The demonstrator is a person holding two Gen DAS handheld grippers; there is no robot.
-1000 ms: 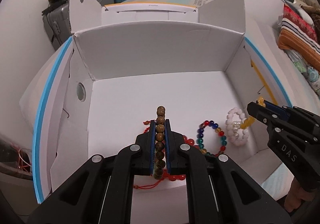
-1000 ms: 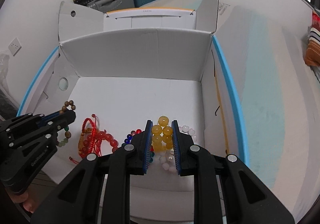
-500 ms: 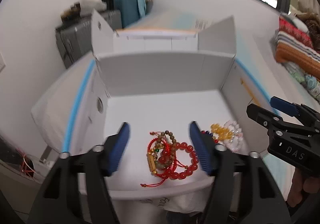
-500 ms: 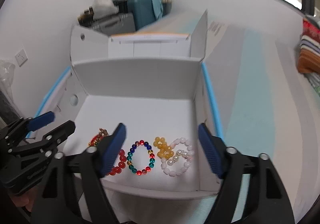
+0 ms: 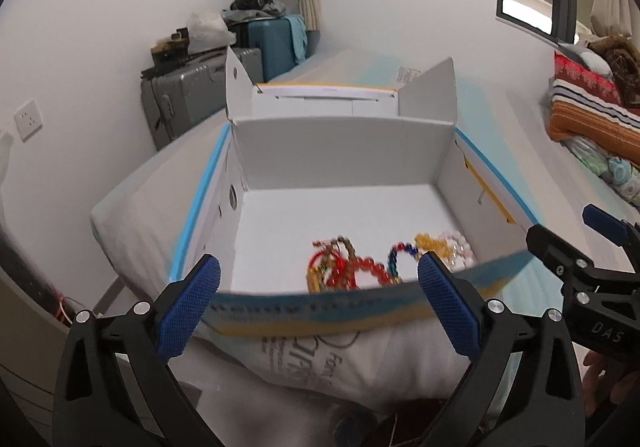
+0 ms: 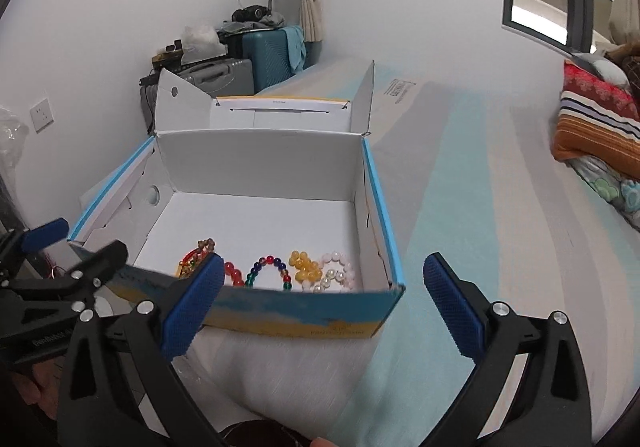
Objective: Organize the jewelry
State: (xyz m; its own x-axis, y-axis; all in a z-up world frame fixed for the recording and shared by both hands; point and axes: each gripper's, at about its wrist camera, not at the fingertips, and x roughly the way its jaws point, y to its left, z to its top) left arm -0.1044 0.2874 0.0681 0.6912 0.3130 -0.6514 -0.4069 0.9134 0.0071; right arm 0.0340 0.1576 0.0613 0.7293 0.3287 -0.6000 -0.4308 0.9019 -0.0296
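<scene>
- Both black grippers with blue pads, left gripper (image 5: 318,299) and right gripper (image 6: 320,301), have just been opening; jaws spread wide, nothing between them.
- White cardboard box (image 6: 256,151) at twelve o'clock holds beaded bracelets (image 6: 268,269) along its near wall.

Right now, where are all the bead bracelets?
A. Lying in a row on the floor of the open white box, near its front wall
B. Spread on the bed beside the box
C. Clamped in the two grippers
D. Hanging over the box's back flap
A: the yellow bracelet, the multicoloured bracelet and the others lie inside the box, while both the left gripper and the right gripper stand open and empty.
</scene>
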